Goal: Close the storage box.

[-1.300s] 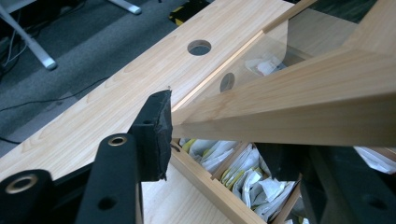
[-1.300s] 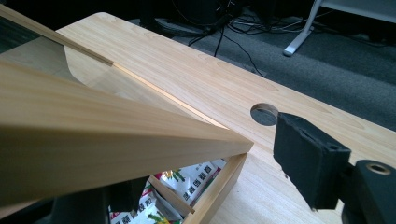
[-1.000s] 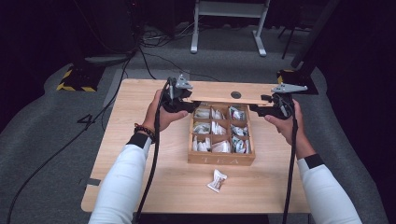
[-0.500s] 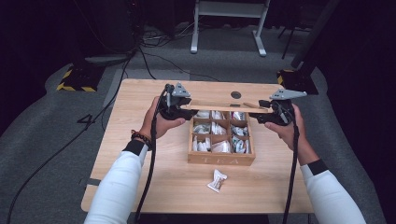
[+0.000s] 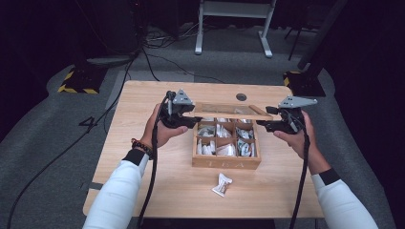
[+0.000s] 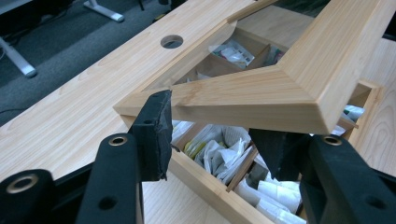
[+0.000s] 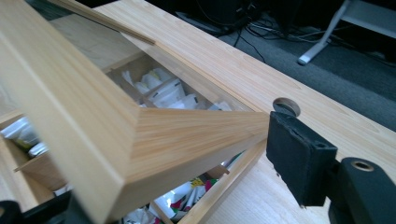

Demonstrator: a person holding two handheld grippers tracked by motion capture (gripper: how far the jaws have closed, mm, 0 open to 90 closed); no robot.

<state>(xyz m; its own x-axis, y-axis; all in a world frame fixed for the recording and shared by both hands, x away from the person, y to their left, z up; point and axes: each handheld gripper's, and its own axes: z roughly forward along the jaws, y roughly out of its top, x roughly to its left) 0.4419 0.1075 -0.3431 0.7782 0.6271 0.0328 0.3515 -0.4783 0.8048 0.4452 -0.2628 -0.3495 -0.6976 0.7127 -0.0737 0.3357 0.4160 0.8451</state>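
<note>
Both tools grip the lid (image 5: pixel 232 110), a flat pale wood frame with a clear pane, hanging above the rear of the box (image 5: pixel 227 162). The left tool (image 5: pixel 184 117) pinches its left corner, the right tool (image 5: pixel 271 125) its right. Judged step: moving the lid over the box; next, keep it level. Crinkly packets (image 5: pixel 217 149) fill the compartments on the tabletop (image 5: pixel 143 109).

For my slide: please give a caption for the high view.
Both grippers, left and right, hold a wooden lid above the compartment box.
</note>
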